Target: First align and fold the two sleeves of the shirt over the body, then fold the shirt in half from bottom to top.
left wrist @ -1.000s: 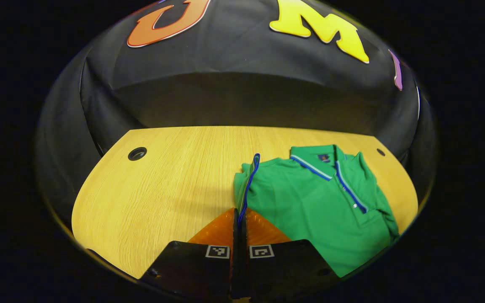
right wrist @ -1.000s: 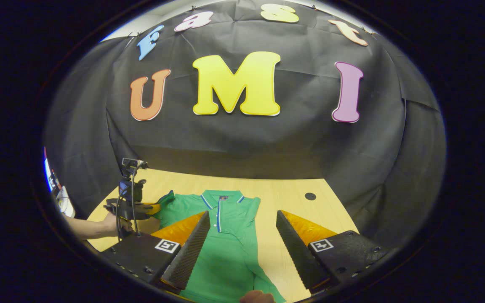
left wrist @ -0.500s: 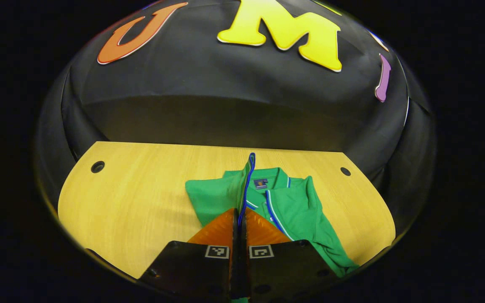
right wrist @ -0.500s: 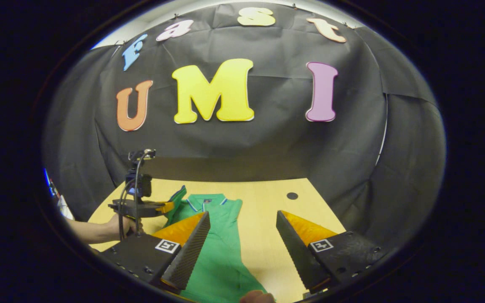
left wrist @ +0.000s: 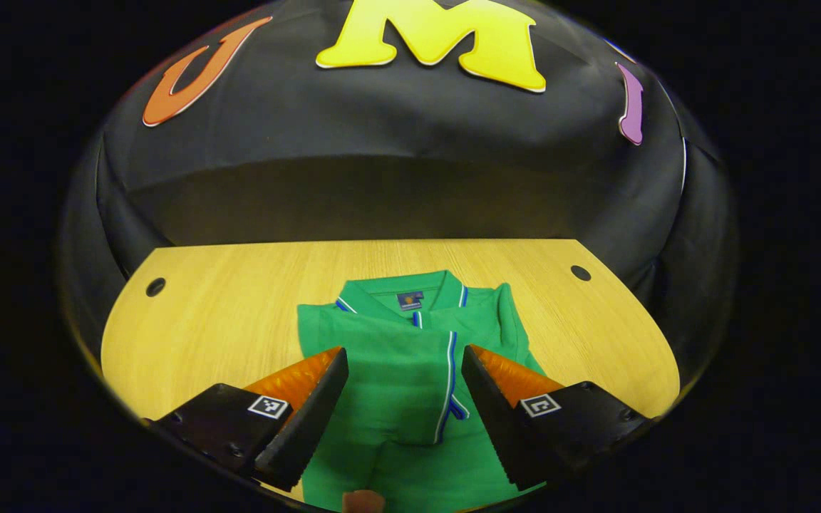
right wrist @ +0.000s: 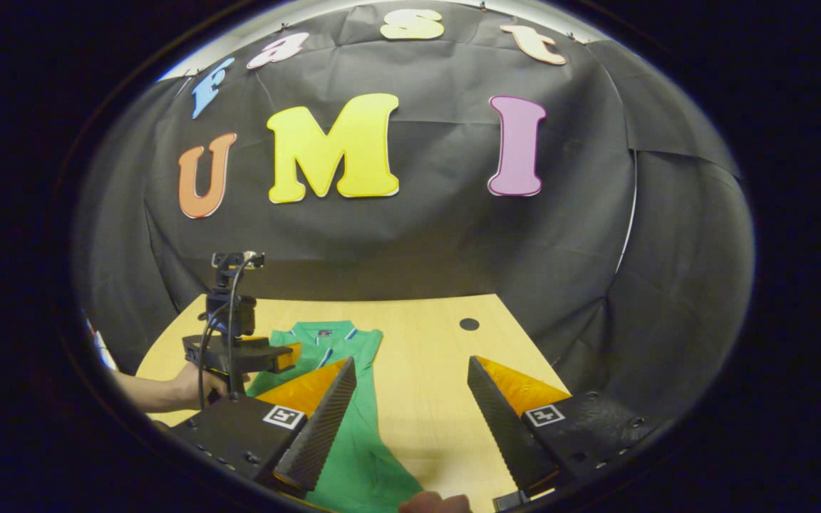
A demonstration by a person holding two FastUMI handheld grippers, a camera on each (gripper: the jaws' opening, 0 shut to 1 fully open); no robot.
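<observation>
A green polo shirt (left wrist: 396,370) with blue-and-white trim lies flat on the wooden table (left wrist: 225,320), collar (left wrist: 403,291) toward the wall. One sleeve (left wrist: 410,385) lies folded across the chest, its striped cuff edge running down the middle. My left gripper (left wrist: 404,350) is open just above the folded sleeve, one finger on each side, holding nothing. My right gripper (right wrist: 409,360) is open over bare table to the right of the shirt (right wrist: 357,442). In the right gripper view the left gripper (right wrist: 239,353) hovers over the shirt's left shoulder, held by a hand (right wrist: 193,385).
Cable holes sit near the table's back corners (left wrist: 155,286) (left wrist: 581,272) (right wrist: 469,323). Black cloth closes the booth behind and beside the table. Bare wood stretches on both sides of the shirt. A fingertip (right wrist: 433,503) shows at the bottom edge.
My left gripper, shut on the sleeve's cuff a second ago, carried it over the body and opened. The sleeve now lies flat on the chest. The right gripper stayed open and turned slightly.
</observation>
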